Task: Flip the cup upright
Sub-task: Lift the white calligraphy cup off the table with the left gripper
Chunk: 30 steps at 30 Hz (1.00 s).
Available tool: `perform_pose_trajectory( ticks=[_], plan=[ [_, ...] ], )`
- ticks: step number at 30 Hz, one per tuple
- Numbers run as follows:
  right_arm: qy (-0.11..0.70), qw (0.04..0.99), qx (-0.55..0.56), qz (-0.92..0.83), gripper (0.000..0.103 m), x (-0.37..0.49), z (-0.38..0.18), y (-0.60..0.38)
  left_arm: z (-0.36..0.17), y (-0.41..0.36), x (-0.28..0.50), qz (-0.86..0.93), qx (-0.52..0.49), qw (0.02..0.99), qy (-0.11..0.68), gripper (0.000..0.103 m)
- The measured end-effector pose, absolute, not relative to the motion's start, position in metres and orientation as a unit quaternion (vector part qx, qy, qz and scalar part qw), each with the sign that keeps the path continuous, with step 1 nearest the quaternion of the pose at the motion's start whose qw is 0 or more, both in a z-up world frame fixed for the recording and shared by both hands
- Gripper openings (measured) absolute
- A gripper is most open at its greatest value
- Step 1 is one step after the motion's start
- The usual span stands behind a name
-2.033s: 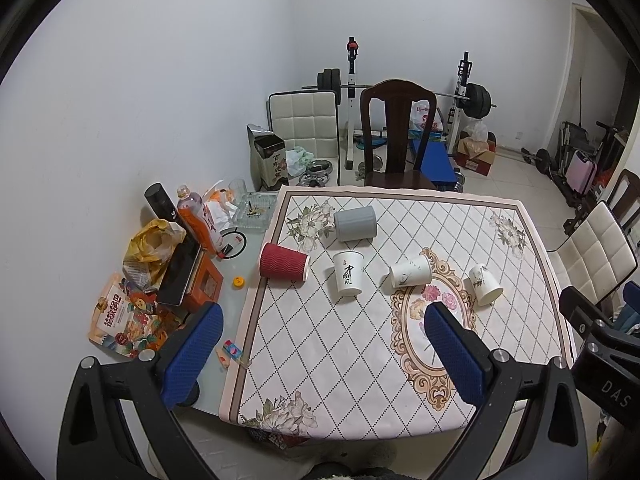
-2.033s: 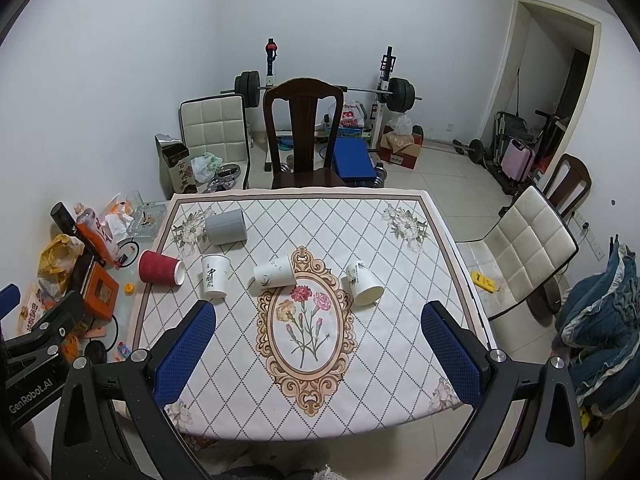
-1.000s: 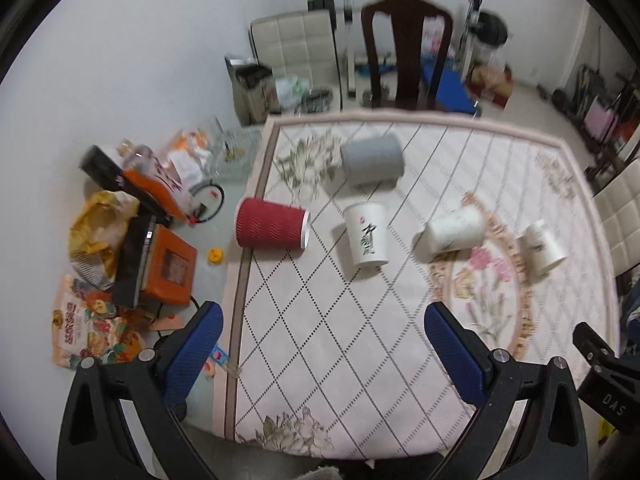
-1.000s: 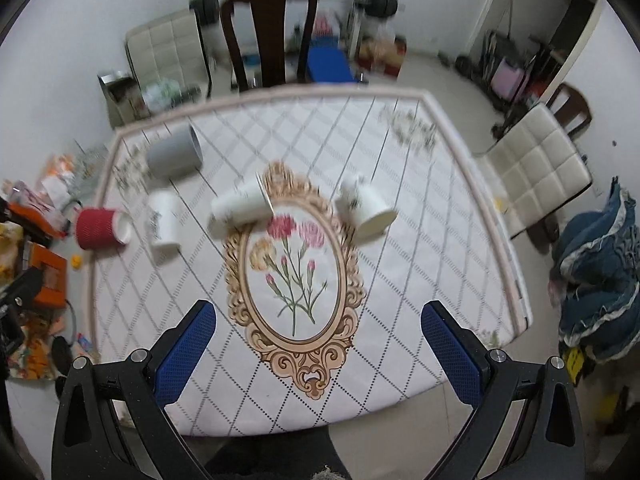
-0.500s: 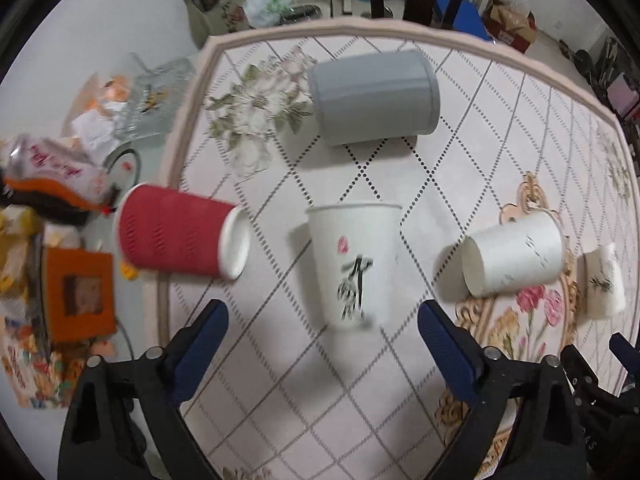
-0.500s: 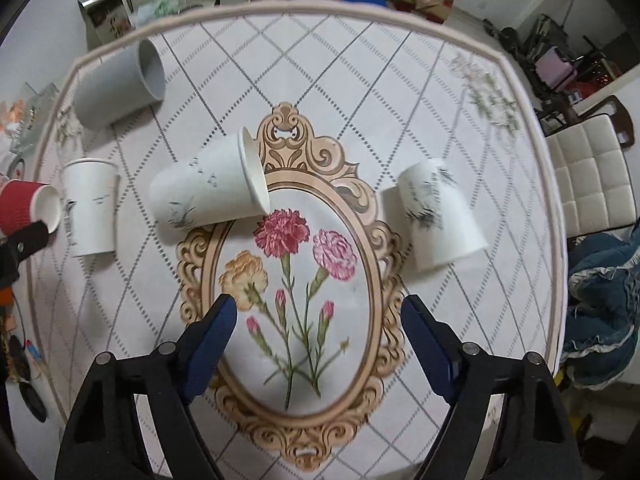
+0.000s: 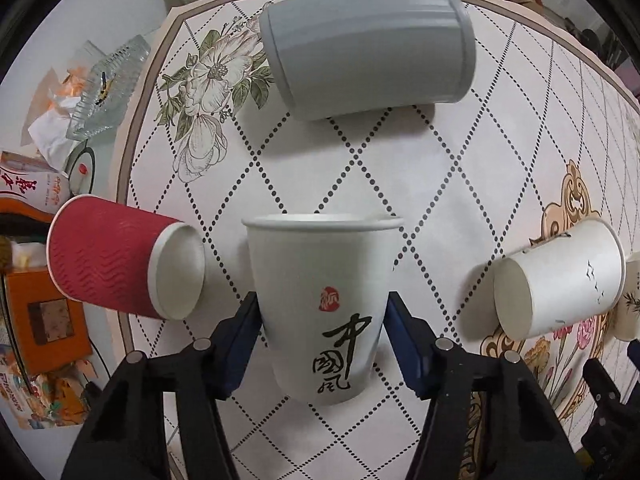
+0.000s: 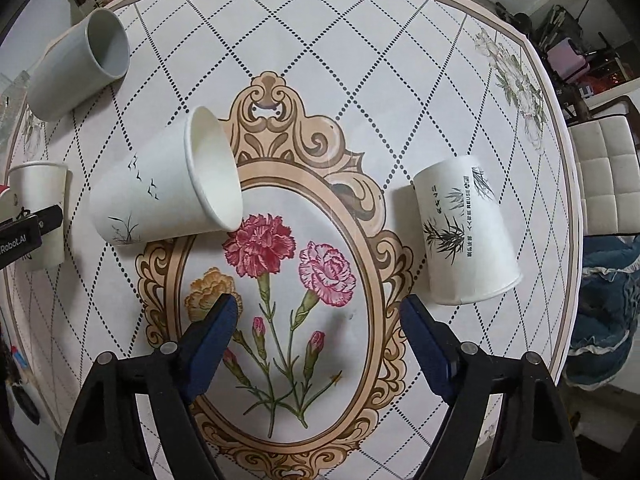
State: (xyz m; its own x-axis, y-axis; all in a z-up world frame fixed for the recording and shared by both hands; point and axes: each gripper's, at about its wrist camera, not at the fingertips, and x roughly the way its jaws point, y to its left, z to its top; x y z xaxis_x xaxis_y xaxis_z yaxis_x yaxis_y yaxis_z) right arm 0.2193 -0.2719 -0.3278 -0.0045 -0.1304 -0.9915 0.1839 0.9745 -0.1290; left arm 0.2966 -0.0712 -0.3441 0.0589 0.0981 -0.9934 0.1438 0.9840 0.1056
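A white paper cup with black calligraphy (image 7: 324, 308) lies on its side on the patterned tablecloth (image 7: 400, 184), its mouth pointing away from me. My left gripper (image 7: 322, 320) has its blue pads on both sides of this cup's body. The same cup shows at the left edge of the right wrist view (image 8: 38, 216). My right gripper (image 8: 316, 320) is open and empty above the flower oval. A white cup with birds (image 8: 168, 192) and a white cup with bamboo (image 8: 464, 236) lie on their sides there.
A grey cup (image 7: 368, 48) lies on its side beyond the held cup. A red ribbed cup (image 7: 120, 268) lies at the left table edge. The bird cup (image 7: 556, 280) lies to the right. Clutter and a glass dish (image 7: 104, 96) sit left of the table.
Both grippers dropped close to the table. My left gripper moved forward around the calligraphy cup and its jaws closed in to the cup's sides. The right gripper stayed open.
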Motion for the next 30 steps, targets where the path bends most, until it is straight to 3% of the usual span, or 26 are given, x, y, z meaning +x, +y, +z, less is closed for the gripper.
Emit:
perform_pose_trajectory(
  ticks=[14,30],
  plan=[
    [0.671,0.73,0.034,-0.123,0.085,0.157,-0.287,-0.267,-0.275,-0.064,0.208,-0.037,0.066,0.739,0.669,0.058],
    [0.709,0.679,0.054,-0.183,0.085,0.048,-0.33,-0.314,-0.342,-0.115,0.114,-0.113,0.014,0.676,0.728,0.059]
  ],
)
